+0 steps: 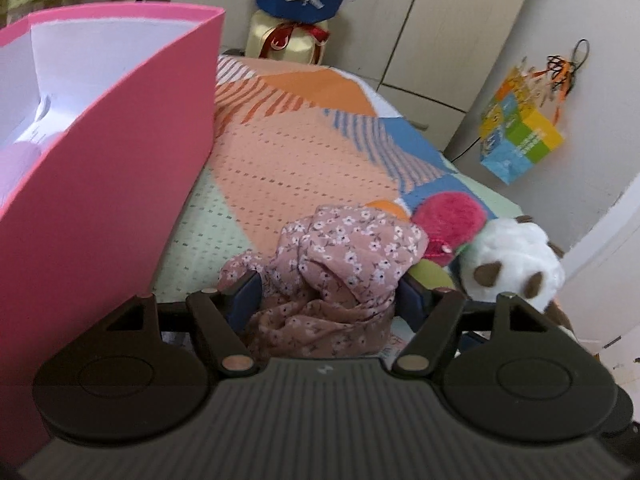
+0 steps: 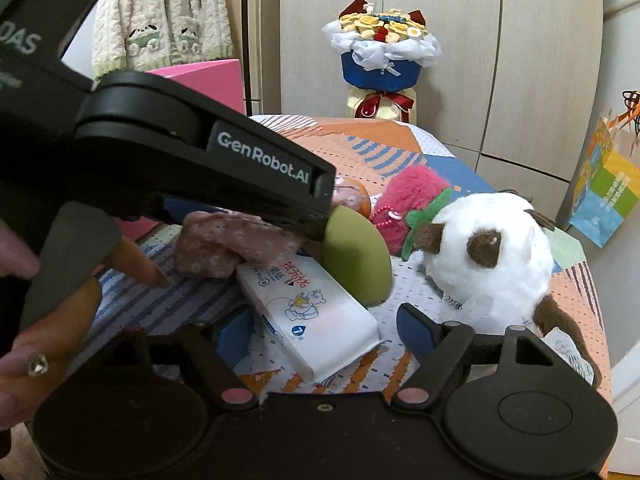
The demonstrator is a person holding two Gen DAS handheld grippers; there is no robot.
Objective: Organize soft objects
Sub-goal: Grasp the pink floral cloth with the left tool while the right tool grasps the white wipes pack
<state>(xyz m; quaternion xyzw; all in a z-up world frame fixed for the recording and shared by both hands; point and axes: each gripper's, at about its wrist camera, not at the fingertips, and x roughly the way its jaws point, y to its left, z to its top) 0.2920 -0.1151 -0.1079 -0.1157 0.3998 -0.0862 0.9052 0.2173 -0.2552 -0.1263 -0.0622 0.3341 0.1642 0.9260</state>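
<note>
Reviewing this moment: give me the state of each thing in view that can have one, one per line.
left gripper: jaws apart, astride the floral cloth
floral cloth: crumpled, on the bed
right gripper: jaws apart, astride the tissue pack
tissue pack: sealed, lying flat
pink box: open, no lid
white plush: lying on the bed, untouched
pink plush: lying on the bed, untouched

"GenRobot.AI" on left gripper point(image 2: 324, 216) arm; Chinese print, "7" on white tissue pack point(image 2: 316, 316).

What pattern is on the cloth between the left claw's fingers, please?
Small white flowers on dusty pink cloth, clearest in the left wrist view.
</note>
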